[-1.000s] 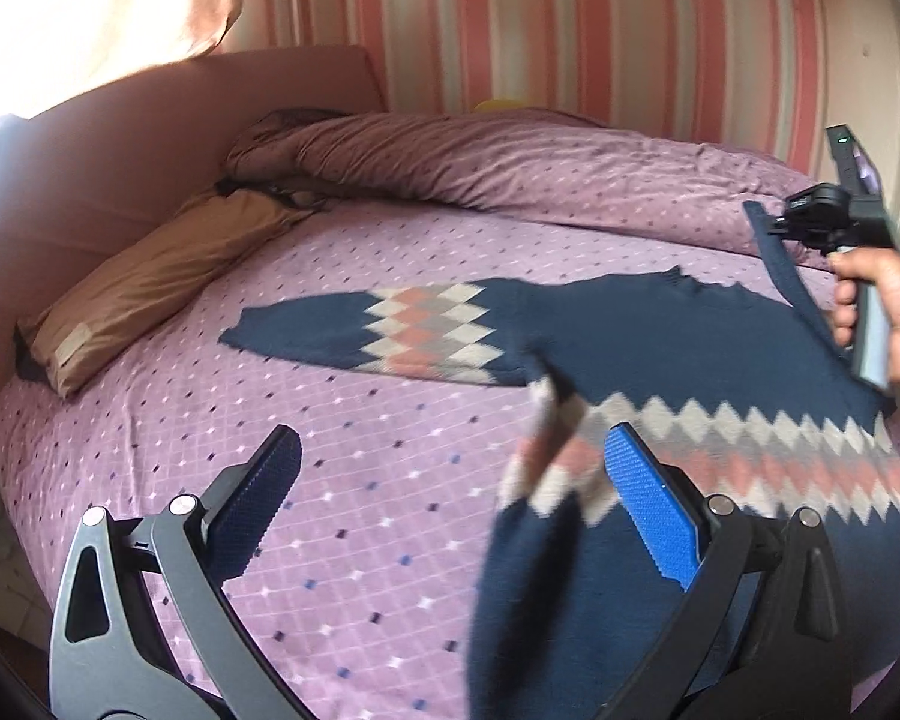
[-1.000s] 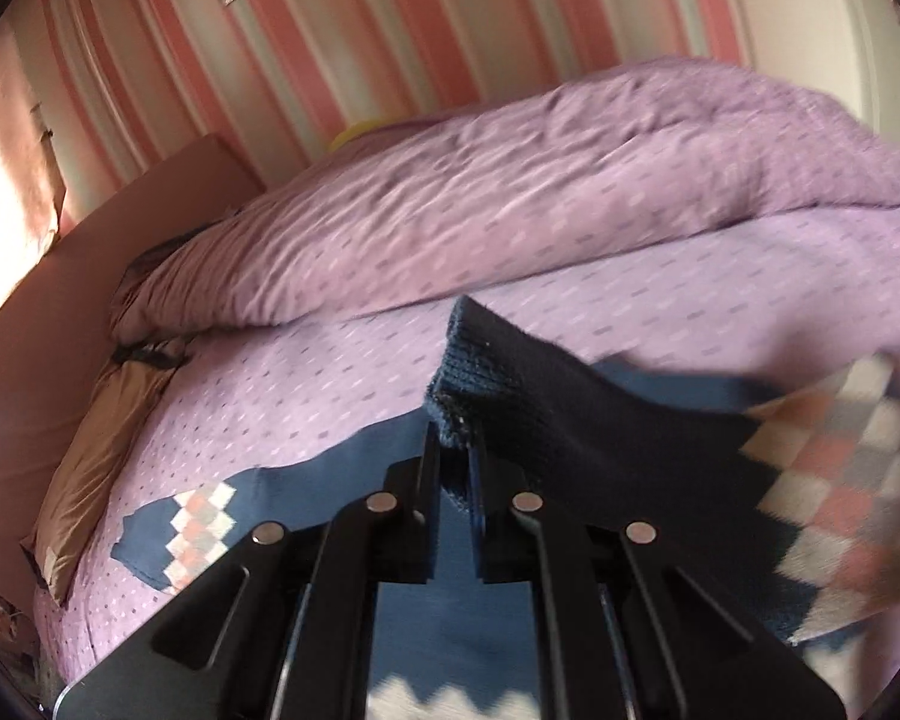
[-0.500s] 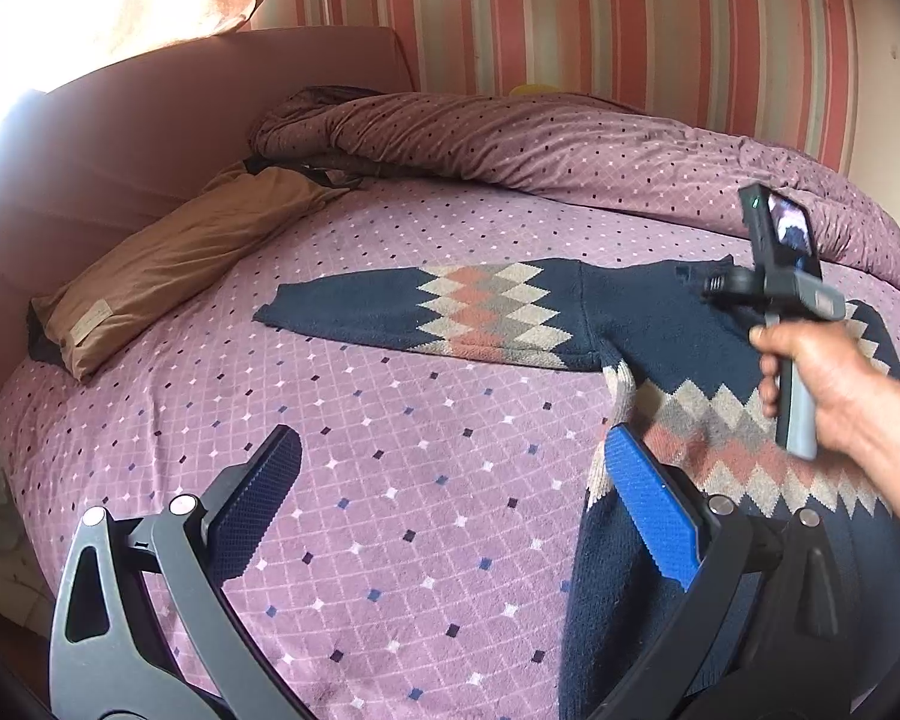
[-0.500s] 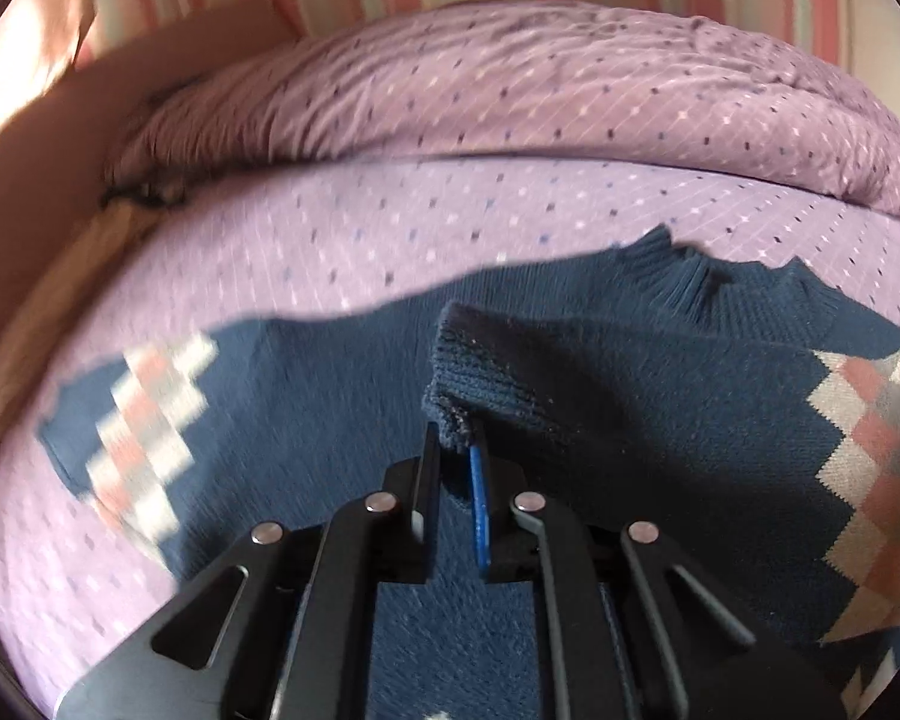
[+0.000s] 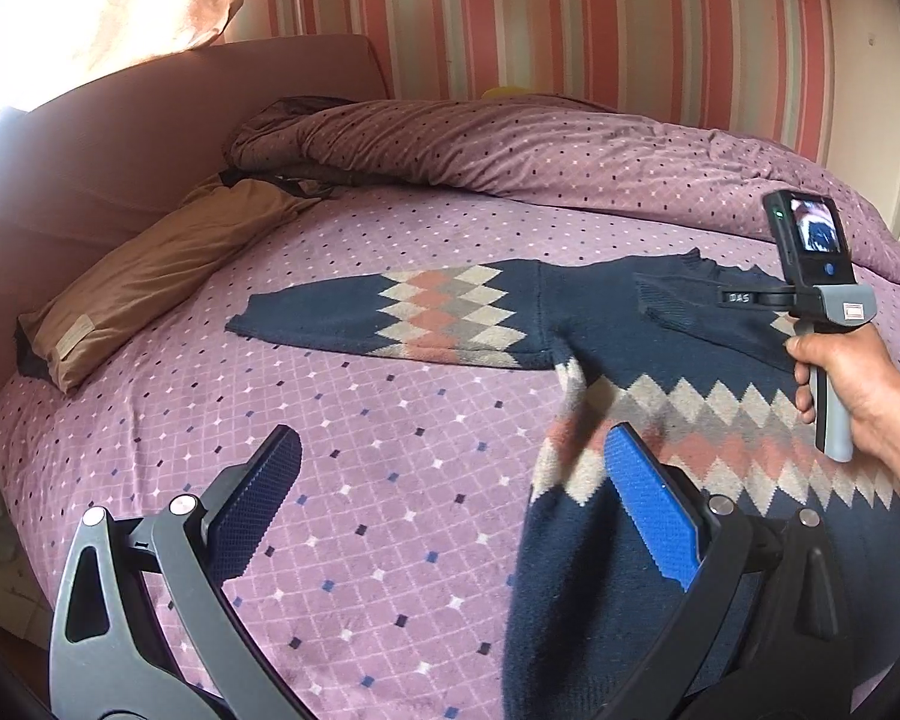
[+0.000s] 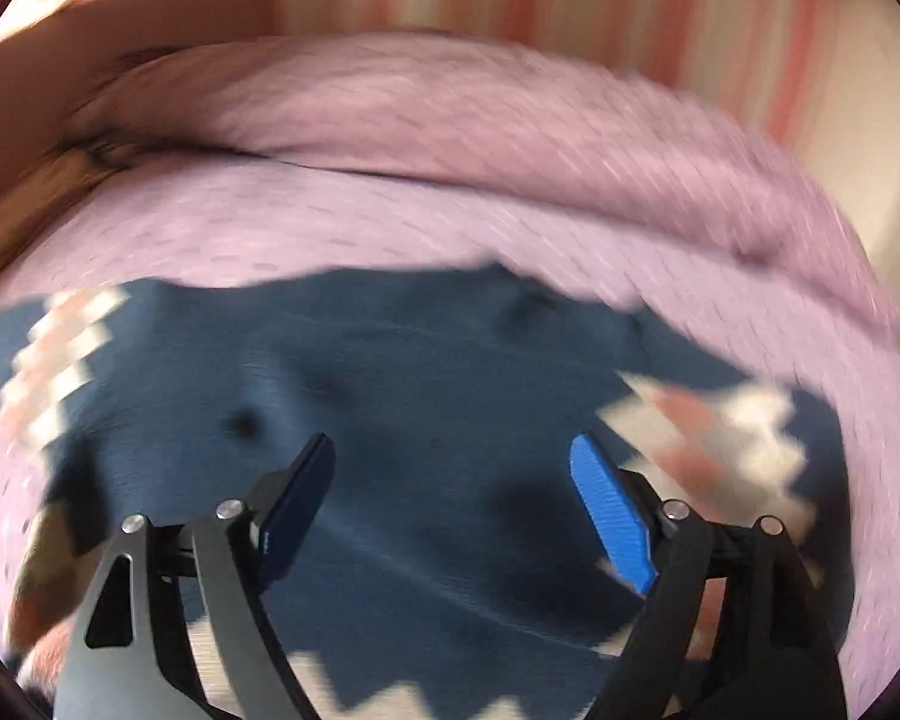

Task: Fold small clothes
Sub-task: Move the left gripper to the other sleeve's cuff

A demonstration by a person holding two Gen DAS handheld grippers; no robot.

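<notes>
A navy sweater with a pink, grey and cream diamond band lies on the purple bedspread. Its left sleeve stretches out flat to the left. Its right sleeve lies folded across the chest. My left gripper is open and empty above the bedspread, at the sweater's left edge. My right gripper is open and empty, hovering over the sweater's chest; that view is blurred. The right gripper's handle and hand show at the right in the left wrist view.
A rolled purple duvet lies along the back of the bed. A tan pillow rests at the left by the pink headboard. Striped wall behind.
My right gripper carried the right sleeve over the chest, then opened and let it go. The sleeve now lies on the sweater. My left gripper stayed open.
</notes>
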